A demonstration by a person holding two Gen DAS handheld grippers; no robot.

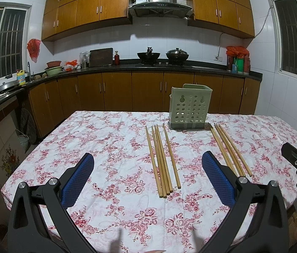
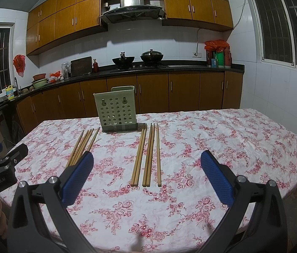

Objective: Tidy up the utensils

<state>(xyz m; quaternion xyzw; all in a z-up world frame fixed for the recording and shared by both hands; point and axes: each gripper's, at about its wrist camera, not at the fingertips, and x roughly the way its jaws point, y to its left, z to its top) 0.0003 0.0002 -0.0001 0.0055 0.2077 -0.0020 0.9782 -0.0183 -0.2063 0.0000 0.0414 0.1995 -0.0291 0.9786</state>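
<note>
Chopsticks [image 1: 162, 161] in two loose groups on floral tablecloth [image 1: 114, 189], green perforated holder [image 1: 189, 107] upright behind, contents unclear, both tools spread wide, gripping nothing.

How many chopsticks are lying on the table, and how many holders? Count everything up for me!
Chopsticks in the left bunch: 5
Chopsticks in the right bunch: 5
Green holder with holes: 1
Total: 11 things, 10 of them chopsticks
</note>
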